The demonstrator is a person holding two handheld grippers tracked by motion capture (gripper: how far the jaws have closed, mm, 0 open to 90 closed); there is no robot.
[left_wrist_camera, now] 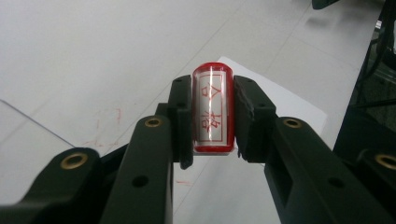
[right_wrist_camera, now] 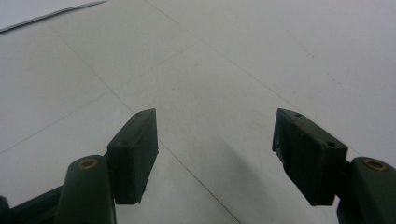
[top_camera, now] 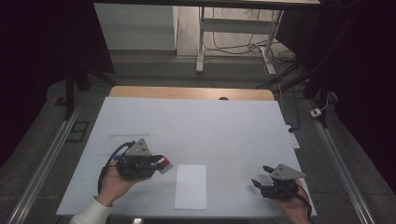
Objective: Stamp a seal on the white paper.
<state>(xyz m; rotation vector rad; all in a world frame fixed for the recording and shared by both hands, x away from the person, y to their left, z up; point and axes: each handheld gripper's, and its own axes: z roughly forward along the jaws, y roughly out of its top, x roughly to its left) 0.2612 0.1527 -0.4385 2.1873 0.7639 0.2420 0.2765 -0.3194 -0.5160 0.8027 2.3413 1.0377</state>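
My left gripper (top_camera: 161,164) is shut on a red-and-white stamp (left_wrist_camera: 213,108) whose face shows red characters; in the high view the stamp (top_camera: 164,164) sticks out toward a white sheet of paper (top_camera: 191,186) lying near the table's front edge. In the left gripper view the paper (left_wrist_camera: 299,100) lies just beyond the stamp. My right gripper (top_camera: 260,176) hovers open at the front right, jaws wide apart with nothing between them, right of the paper. Its fingertips (right_wrist_camera: 135,140) hang over bare white table cover.
A white cover (top_camera: 196,130) spreads over the wooden table (top_camera: 191,92). A transparent sheet (top_camera: 122,138) lies at the left, with faint red marks (left_wrist_camera: 109,123) near it. Metal rails (top_camera: 44,154) flank the table; cables and a table frame (top_camera: 233,32) stand beyond.
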